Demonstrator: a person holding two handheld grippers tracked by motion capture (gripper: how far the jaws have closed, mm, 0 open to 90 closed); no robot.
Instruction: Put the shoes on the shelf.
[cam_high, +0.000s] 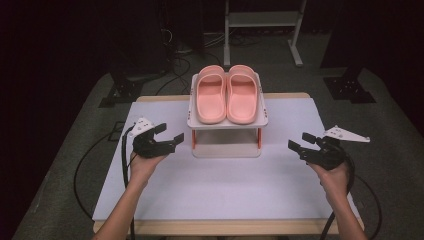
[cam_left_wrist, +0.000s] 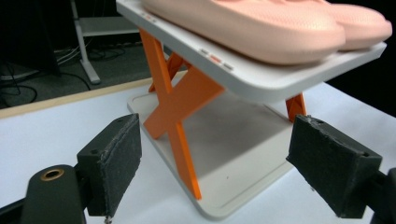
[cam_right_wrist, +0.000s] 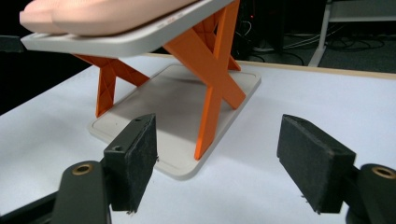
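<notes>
A pair of pink slippers (cam_high: 226, 93) lies side by side on the top shelf of a small white rack (cam_high: 227, 124) with orange cross legs (cam_left_wrist: 180, 105), standing at the middle back of the white table. My left gripper (cam_high: 169, 133) is held open to the left of the rack, jaws wide apart and empty. My right gripper (cam_high: 300, 141) is open to the rack's right, also empty. In the left gripper view the slippers (cam_left_wrist: 261, 23) sit above the lower shelf (cam_left_wrist: 233, 149). The right gripper view shows the rack's lower shelf (cam_right_wrist: 159, 112) and orange legs (cam_right_wrist: 212, 84) ahead.
The white table top (cam_high: 225, 185) has a wooden edge at front and back. Cables trail off both sides onto the grey floor. A white metal frame (cam_high: 262, 22) and dark stands sit behind the table.
</notes>
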